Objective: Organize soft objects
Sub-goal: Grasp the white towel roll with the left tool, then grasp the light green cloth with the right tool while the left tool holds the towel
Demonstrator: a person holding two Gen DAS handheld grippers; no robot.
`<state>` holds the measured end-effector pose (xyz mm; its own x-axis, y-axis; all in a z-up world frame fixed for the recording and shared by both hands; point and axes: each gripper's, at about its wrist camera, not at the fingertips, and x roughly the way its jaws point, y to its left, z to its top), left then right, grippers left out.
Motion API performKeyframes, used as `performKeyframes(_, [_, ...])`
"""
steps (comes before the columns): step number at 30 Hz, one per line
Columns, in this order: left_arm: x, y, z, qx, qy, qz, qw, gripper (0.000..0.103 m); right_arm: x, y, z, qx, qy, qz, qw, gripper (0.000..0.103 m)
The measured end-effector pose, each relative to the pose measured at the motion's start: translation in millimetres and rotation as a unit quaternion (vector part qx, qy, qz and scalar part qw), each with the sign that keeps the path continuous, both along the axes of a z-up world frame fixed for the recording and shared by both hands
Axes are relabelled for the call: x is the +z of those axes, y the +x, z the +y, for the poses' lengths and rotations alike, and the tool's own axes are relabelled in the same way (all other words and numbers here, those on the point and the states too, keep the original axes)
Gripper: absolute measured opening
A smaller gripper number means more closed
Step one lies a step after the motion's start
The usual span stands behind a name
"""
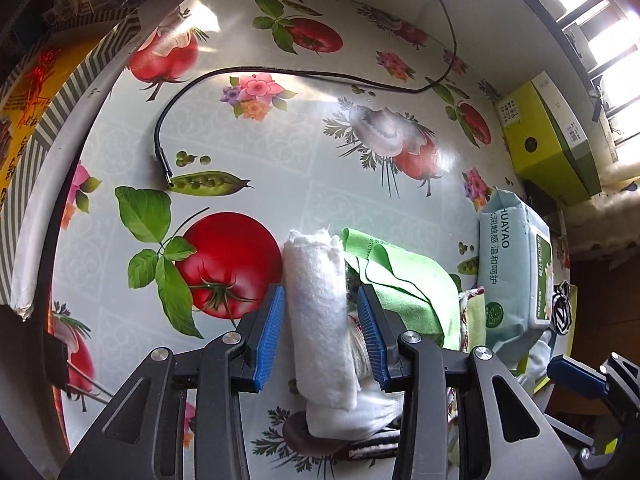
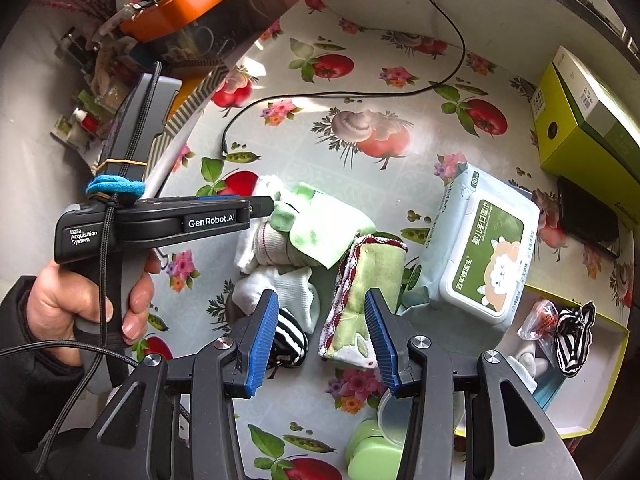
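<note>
Now your left gripper [image 1: 320,328] straddles the rolled white towel [image 1: 316,312] mid-tabletop [image 1: 280,152], pads not pressing it. Your right gripper [image 2: 320,340] hangs released above the green patterned cloth [image 2: 364,300], beside the wipes pack [image 2: 480,248].

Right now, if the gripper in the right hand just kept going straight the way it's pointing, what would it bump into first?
Most likely the folded green towel with the dark red trim, which lies on the table between the open right gripper fingers. Depth is hard to judge, but nothing seems to lie in between.
</note>
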<state>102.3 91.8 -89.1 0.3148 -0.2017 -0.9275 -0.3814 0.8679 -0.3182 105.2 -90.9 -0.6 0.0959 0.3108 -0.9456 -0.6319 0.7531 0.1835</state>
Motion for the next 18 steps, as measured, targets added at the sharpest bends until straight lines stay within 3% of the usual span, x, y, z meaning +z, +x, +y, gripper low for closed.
performKeyframes(2, [-5,-1,3,0.002,-0.006,0.003,1.0000,0.023,-2,4,2,0.001,-0.002,0.001,1.000,0.044])
performKeyframes(4, [-6,-5,6,0.004,-0.013,0.000,0.9999,0.018,-5,9,6,0.001,-0.002,0.003,1.000,0.044])
performKeyframes(12, [5,-25,26,0.027,-0.012,-0.020,0.9994,0.016,-21,32,31,0.011,0.005,0.017,1.000,0.044])
performKeyframes(18, [8,-36,43,0.033,0.015,-0.018,0.9992,0.016,-47,57,56,0.008,0.004,0.053,0.999,0.044])
